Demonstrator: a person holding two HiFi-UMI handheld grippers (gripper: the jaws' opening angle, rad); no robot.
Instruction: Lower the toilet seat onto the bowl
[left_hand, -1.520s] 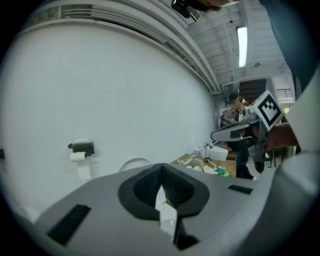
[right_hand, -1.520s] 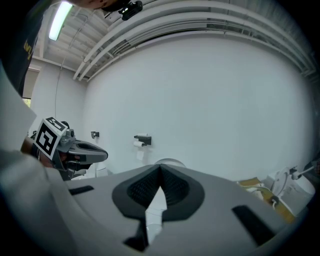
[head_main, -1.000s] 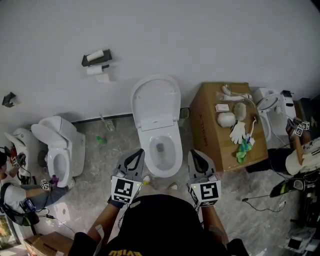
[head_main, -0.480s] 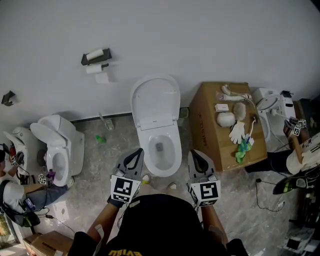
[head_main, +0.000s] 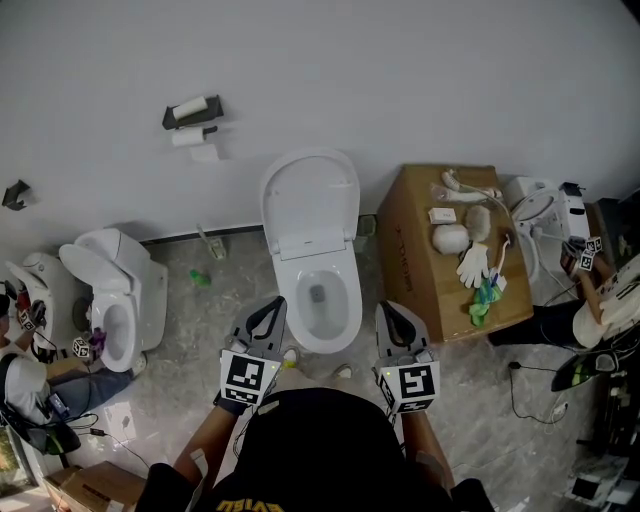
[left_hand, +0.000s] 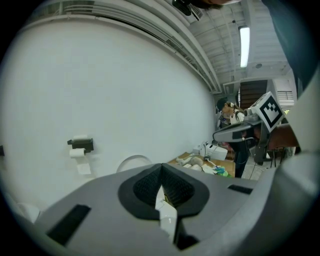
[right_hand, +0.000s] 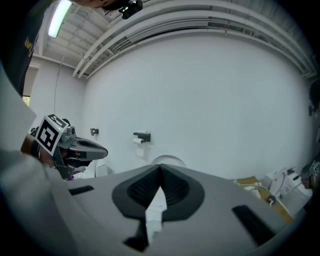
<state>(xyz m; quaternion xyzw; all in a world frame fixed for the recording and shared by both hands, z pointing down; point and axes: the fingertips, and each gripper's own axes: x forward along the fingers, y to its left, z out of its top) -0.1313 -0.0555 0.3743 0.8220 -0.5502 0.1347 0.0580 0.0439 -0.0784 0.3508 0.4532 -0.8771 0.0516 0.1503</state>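
Note:
The white toilet stands against the wall in the middle of the head view. Its seat and lid (head_main: 310, 205) are raised upright against the wall, and the bowl (head_main: 326, 298) lies open below. My left gripper (head_main: 271, 306) hovers just left of the bowl's front rim, shut with nothing between its jaws. My right gripper (head_main: 392, 308) hovers just right of the rim, also shut and empty. Neither touches the toilet. The lid's rounded top (left_hand: 134, 161) shows above the closed jaws in the left gripper view. The same top (right_hand: 168, 160) shows in the right gripper view.
A cardboard box (head_main: 418, 262) with gloves and brushes on top stands right of the toilet. A toilet-paper holder (head_main: 193, 114) hangs on the wall at the left. A second toilet (head_main: 122, 292) and a crouching person (head_main: 30, 392) are at the far left. Another person (head_main: 612, 300) and a further toilet (head_main: 538, 212) are at the right.
Both grippers and the toilet stand as before. The people at the left and right edges have shifted slightly.

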